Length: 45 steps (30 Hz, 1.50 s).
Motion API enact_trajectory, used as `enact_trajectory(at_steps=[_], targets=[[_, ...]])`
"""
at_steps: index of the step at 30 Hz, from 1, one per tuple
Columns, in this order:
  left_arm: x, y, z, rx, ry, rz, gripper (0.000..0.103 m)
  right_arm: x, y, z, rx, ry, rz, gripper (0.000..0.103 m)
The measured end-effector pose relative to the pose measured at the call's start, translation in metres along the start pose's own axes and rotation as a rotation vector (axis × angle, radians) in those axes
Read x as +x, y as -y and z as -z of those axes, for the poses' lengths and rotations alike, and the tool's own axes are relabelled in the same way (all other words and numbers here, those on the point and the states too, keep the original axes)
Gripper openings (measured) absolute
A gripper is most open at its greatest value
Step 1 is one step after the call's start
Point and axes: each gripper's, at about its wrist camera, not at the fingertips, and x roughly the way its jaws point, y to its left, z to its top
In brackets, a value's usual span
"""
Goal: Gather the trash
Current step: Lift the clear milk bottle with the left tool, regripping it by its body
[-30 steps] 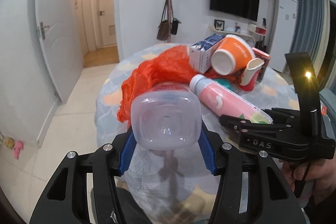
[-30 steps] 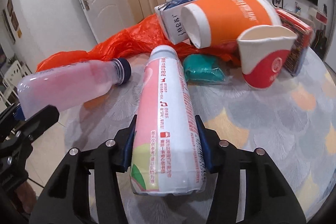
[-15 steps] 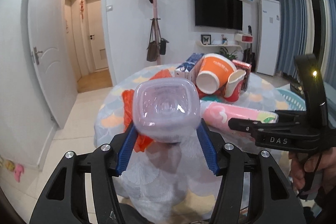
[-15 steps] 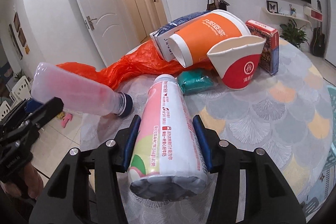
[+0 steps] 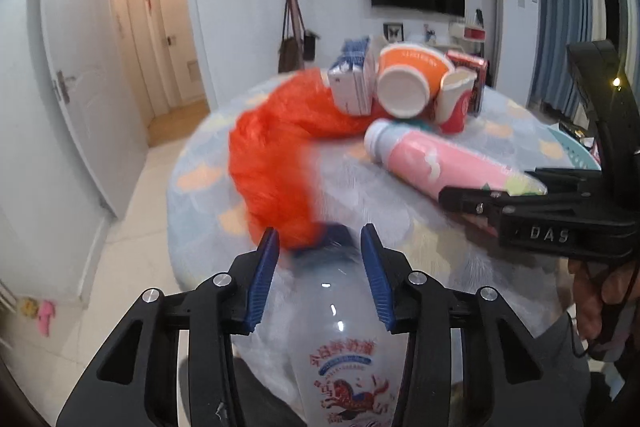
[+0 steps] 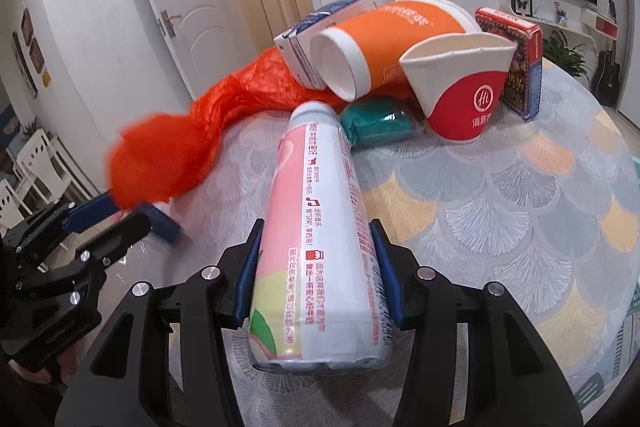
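Trash pickup is mid-step: each gripper already carries a bottle. Left gripper (image 5: 320, 263) pinches a clear plastic bottle (image 5: 344, 339) between its blue pads, the bottle's dark cap end pointing forward toward the orange plastic bag (image 5: 276, 163), which is blurred and drapes over the table's near edge. Right gripper (image 6: 316, 267) is clamped on the pink-and-white drink bottle (image 6: 316, 227), its capped end aimed at the pile.

Waiting on the table (image 6: 520, 211) are a tipped orange paper cup (image 6: 388, 47), a red-and-white paper cup (image 6: 464, 95), a blue-and-white carton (image 6: 312, 31) behind them, a red box (image 6: 520, 67) and a small teal packet (image 6: 376, 123), all crowded together and touching.

By my judgement the bag is the collection point. Next move likely calls for finding its mouth, which I cannot make out, and feeding one bottle in cap-first before loosening the pads; thin plastic could slide off the edge
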Motion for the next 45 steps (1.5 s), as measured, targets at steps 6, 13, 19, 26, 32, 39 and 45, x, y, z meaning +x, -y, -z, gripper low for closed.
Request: enact_trajectory(at_steps=[6,13,19,26,32,39,45], targets=[[0.027,-0.012,0.01,-0.093,-0.119,-0.007,0.081,0.006,0.001,0.003,0.002,-0.016,0.025,0.047],[0.059,-0.027,-0.01,-0.218,-0.237,-0.128,0.046,0.008,0.0,-0.001,0.007,-0.026,0.02,0.047],[0.067,-0.033,-0.015,-0.283,-0.214,-0.174,0.059,0.009,0.006,-0.001,0.015,-0.01,0.005,0.048],[0.092,-0.027,-0.039,-0.278,-0.232,-0.107,0.083,0.006,0.017,-0.009,0.016,0.011,0.037,0.047],[0.064,-0.039,-0.025,-0.293,-0.281,-0.012,0.083,0.006,0.039,-0.008,0.056,0.017,0.067,0.048],[0.007,-0.028,-0.02,-0.189,-0.237,0.009,0.084,0.007,0.04,-0.007,0.055,0.028,0.066,0.048],[0.01,0.005,-0.005,-0.173,-0.225,0.147,0.087,0.002,0.047,-0.005,0.076,0.028,0.04,0.047]])
